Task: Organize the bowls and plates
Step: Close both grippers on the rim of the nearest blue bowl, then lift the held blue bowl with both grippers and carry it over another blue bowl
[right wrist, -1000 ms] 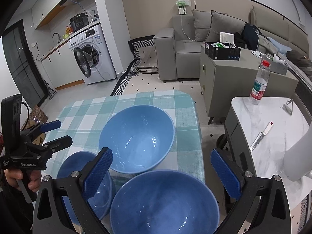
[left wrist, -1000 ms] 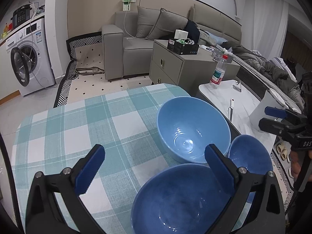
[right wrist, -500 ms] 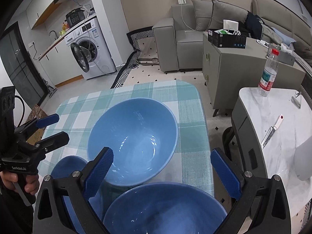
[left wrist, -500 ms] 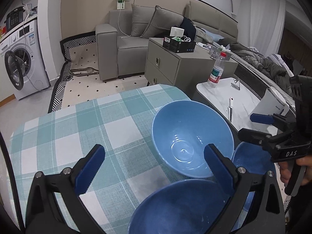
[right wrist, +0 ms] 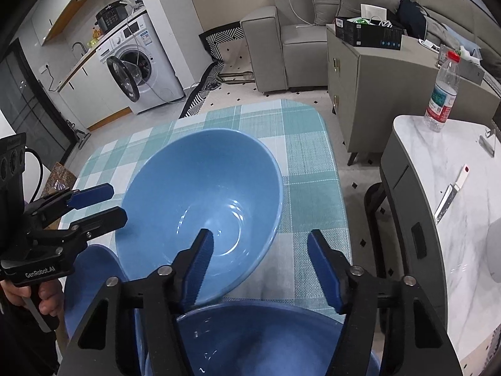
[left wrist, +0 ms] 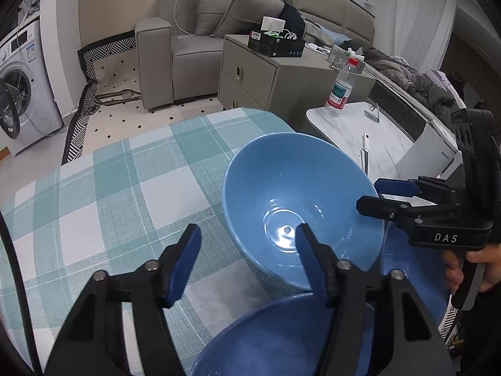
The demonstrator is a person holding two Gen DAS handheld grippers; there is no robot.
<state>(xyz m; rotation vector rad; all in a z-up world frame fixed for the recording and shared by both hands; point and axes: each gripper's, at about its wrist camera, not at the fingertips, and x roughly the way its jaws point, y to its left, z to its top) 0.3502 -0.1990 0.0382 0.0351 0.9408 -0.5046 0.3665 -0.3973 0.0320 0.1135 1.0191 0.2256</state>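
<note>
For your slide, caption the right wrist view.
Right gripper, jaws apart and empty, poised over blue bowls on a checked tablecloth.

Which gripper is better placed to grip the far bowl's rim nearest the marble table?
Right: the right gripper, jaws just narrowed, straddles that side of the far bowl; the left gripper, likewise narrowed, straddles the opposite side.

Floor: pale tile with small black diamond insets [left wrist: 125,119]. Grey sofa [left wrist: 188,47] with cushions along beige panelled wall [left wrist: 125,0]. Grey two-drawer cabinet [left wrist: 250,75] just beside sofa, black box [left wrist: 275,44] on top. White front-load washing machine [right wrist: 141,69], door open, under counter. White marble-top side table [right wrist: 454,172]. Black-and-white patterned rug [right wrist: 216,50]. White curtain [left wrist: 422,9].
</note>
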